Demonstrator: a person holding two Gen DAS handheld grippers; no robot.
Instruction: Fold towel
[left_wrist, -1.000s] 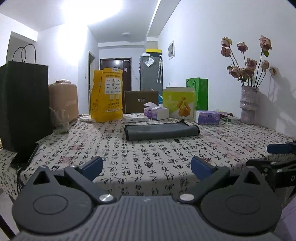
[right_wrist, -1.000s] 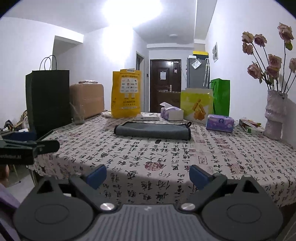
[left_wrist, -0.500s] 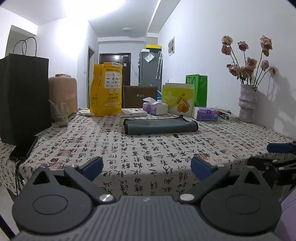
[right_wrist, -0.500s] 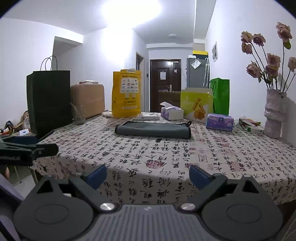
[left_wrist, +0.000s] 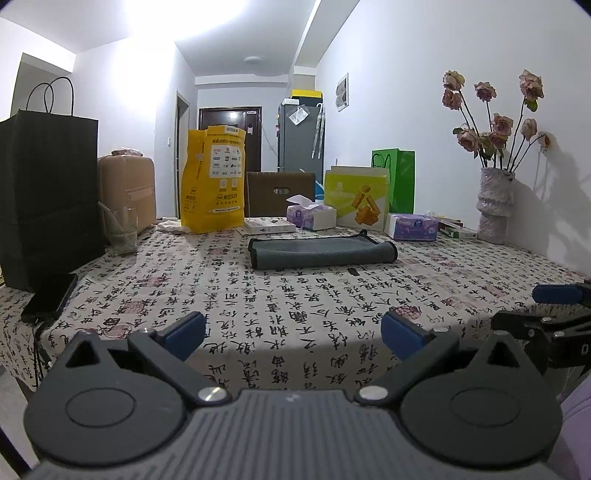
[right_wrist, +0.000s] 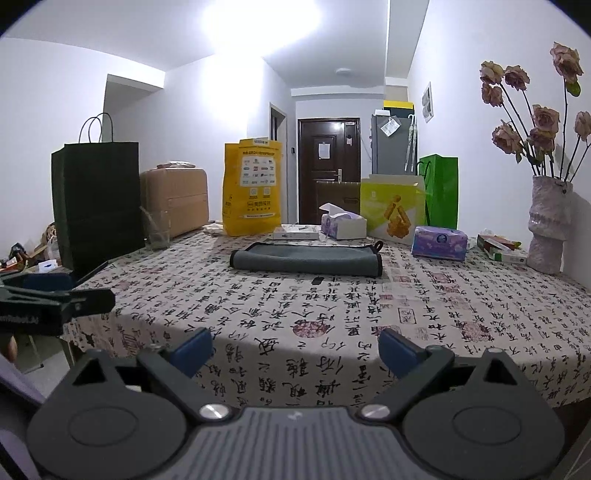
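Grey towel (left_wrist: 322, 252) lying flat near the middle of the surface (left_wrist: 295, 306), already doubled into a long narrow band, dark piping along the edges, a small hanging loop at the far right corner. Well apart from both grippers, nothing on top of it. Tissue boxes, a yellow bag (left_wrist: 214, 184) and a snack box (left_wrist: 356, 197) just behind it; a vase of dried roses (left_wrist: 495, 205) off to the right.

Left gripper (left_wrist: 293, 330) spread wide, empty, held back at the near edge of the surface. Right gripper (right_wrist: 295, 345) likewise spread wide, empty, at the same near edge.

Judged soft, light and limp: likely microfibre, prone to sag and drape once lifted, little risk of slipping from rubber pads, some risk of dragging the patterned tablecloth along if pinched too deep. Best taken at the two corners of one short end, one gripper each, pinching the bound edge through all layers, then carried over to the opposite end. Loop corner possibly bulkier; worth gripping just beside it.
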